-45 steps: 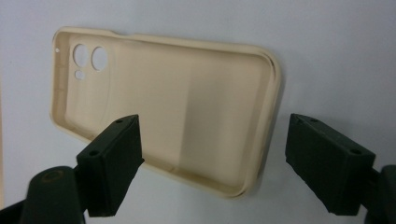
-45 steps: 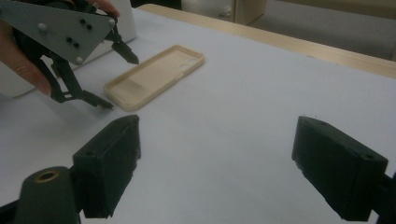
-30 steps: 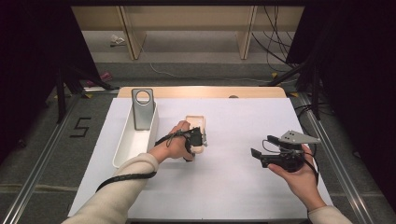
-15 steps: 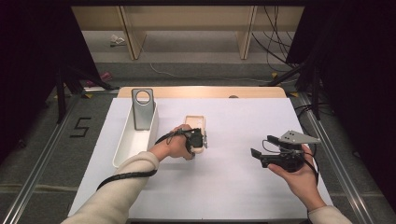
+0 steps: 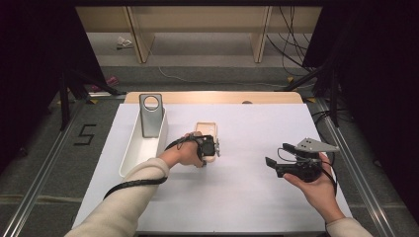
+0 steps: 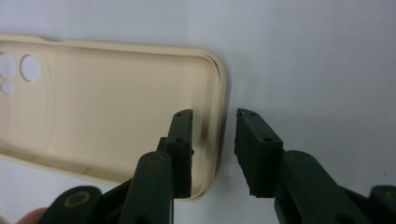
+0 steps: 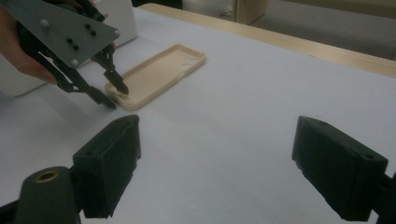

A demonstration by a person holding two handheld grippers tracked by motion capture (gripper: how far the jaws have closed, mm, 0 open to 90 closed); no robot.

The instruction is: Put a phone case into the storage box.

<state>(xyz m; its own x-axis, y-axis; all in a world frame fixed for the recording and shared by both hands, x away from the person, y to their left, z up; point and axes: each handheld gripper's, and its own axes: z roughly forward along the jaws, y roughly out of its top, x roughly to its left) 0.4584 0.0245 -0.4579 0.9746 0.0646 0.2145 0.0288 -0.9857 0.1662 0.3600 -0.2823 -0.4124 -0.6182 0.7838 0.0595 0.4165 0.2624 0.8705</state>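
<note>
Closing in, the left gripper [image 6: 212,154] has just narrowed its jaws around the near rim of the cream phone case [image 6: 107,107], one jaw inside, one outside, not yet pinching. Case lies flat on the white table [image 5: 247,197], just beside the white bin [image 5: 133,153]. Right gripper [image 7: 215,163] hovers spread wide, well apart.

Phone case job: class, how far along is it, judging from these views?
Done: the left gripper straddles the end wall of the beige phone case, which lies open side up on the table. In hand: its jaws have just been closing, a gap remaining. Left: gripping and lifting. The right gripper waits open.
</note>
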